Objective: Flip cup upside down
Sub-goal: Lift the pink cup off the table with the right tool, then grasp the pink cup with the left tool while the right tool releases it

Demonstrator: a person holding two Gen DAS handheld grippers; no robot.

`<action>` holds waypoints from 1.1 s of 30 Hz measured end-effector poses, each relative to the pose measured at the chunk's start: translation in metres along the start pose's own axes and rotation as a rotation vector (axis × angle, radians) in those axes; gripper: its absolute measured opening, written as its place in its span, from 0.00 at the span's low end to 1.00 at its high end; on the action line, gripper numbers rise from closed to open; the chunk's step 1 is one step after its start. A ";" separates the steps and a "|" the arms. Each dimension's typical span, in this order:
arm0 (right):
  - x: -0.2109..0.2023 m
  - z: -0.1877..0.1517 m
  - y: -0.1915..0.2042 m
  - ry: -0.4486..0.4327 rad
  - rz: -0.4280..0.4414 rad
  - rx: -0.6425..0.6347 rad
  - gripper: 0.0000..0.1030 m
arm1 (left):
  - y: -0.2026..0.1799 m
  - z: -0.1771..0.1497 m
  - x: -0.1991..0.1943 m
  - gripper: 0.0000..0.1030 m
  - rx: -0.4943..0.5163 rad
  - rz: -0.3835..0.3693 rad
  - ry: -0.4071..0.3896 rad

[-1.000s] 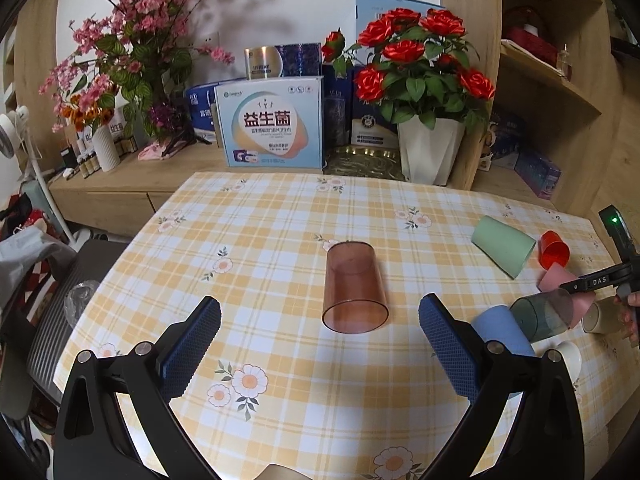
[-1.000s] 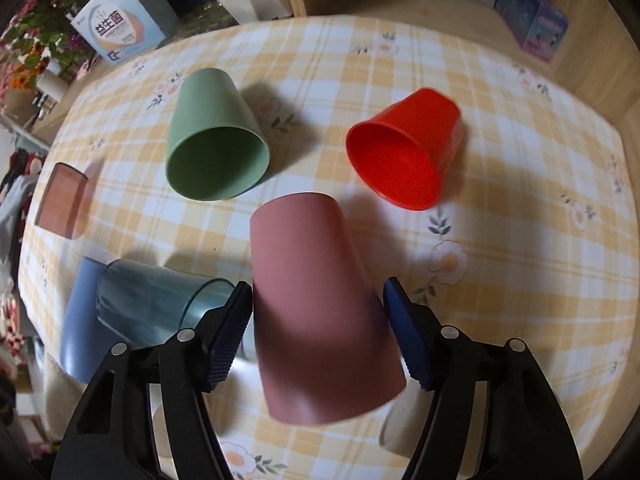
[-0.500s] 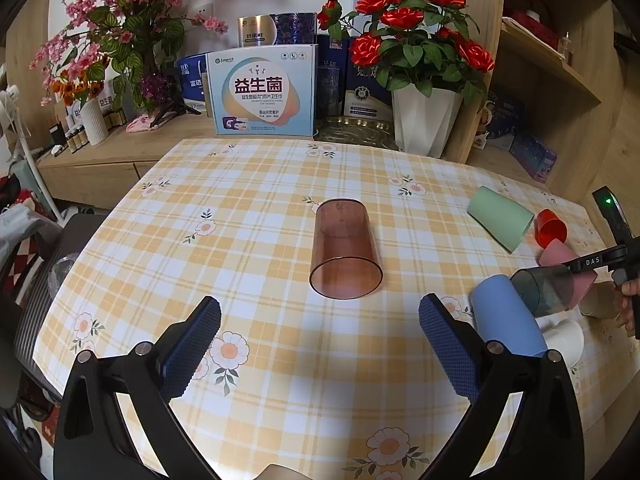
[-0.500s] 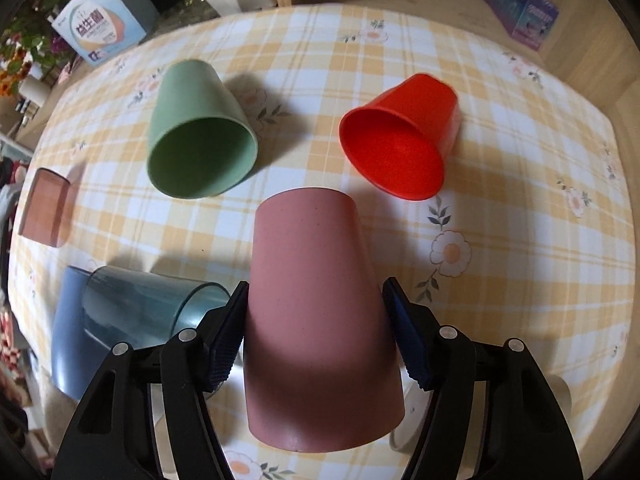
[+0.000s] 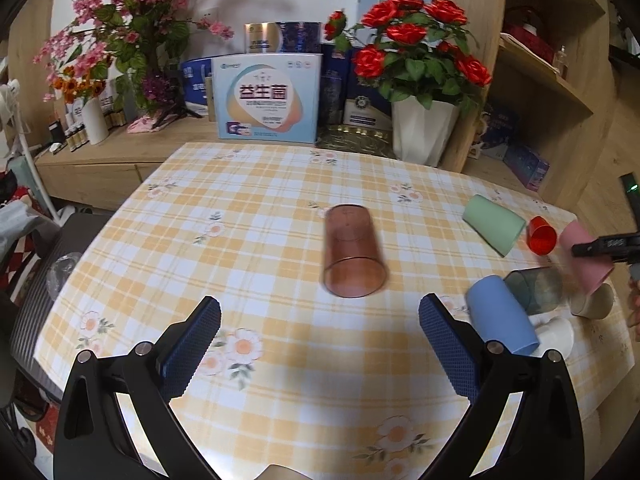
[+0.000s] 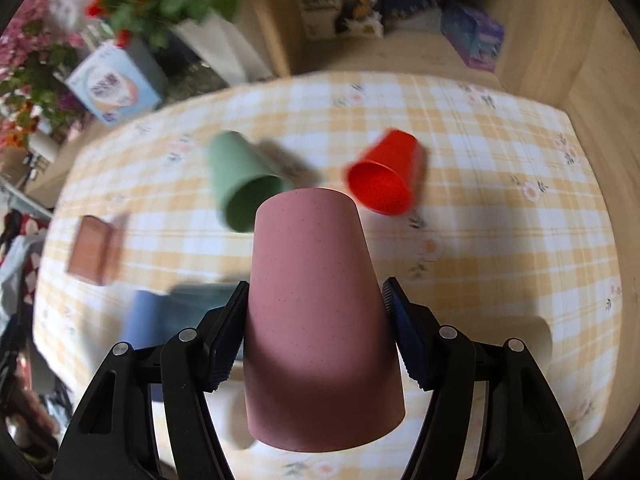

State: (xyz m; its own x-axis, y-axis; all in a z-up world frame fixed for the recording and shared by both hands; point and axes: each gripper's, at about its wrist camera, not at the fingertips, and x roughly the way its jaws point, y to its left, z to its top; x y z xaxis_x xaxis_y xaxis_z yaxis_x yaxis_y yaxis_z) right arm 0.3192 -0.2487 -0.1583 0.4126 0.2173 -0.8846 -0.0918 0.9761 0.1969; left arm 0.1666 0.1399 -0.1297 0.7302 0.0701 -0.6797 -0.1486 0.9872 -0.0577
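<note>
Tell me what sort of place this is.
Most likely a home dining or living room: a table with a checked floral tablecloth, potted red roses on a wooden sideboard, and wooden shelves holding boxes.

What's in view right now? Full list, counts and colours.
pink cup: 1, dusty pink, clamped in right gripper
green cup: 1, on its side behind it
red cup: 1, on its side, far right
brown cup: 1, clear brown, on its side, table centre
blue cup: 1, lying beside a dark teal cup
white cups: 2, near edge
table: 1, yellow check cloth
rose pot: 1, white, sideboard
box: 1, pale blue
left gripper: open, empty
right gripper: shut
</note>
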 end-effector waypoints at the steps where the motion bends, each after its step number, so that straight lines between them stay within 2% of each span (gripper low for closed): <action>1: -0.006 -0.002 0.009 -0.009 0.013 -0.007 0.62 | 0.007 -0.001 -0.002 0.94 -0.005 0.010 0.001; 6: -0.017 -0.019 0.079 -0.031 0.110 -0.067 0.62 | 0.041 -0.004 -0.013 0.94 -0.036 0.057 0.001; 11: 0.006 -0.053 0.166 0.032 0.205 -0.154 0.62 | 0.068 -0.011 -0.028 0.94 -0.051 0.081 -0.004; 19: 0.068 -0.094 0.257 0.145 0.178 -0.257 0.62 | 0.106 -0.031 -0.039 0.94 -0.106 0.118 0.021; 27: 0.092 -0.111 0.275 0.161 0.115 -0.293 0.62 | 0.129 -0.036 -0.032 0.94 -0.146 0.161 0.049; 33: 0.096 -0.113 0.276 0.152 0.098 -0.319 0.63 | 0.131 -0.036 -0.025 0.94 -0.159 0.173 0.071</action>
State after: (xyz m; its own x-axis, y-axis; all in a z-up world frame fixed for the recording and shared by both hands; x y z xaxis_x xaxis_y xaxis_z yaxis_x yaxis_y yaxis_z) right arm 0.2306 0.0419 -0.2366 0.2510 0.2835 -0.9255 -0.4116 0.8966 0.1631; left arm 0.1046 0.2624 -0.1463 0.6367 0.2200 -0.7391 -0.3741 0.9262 -0.0466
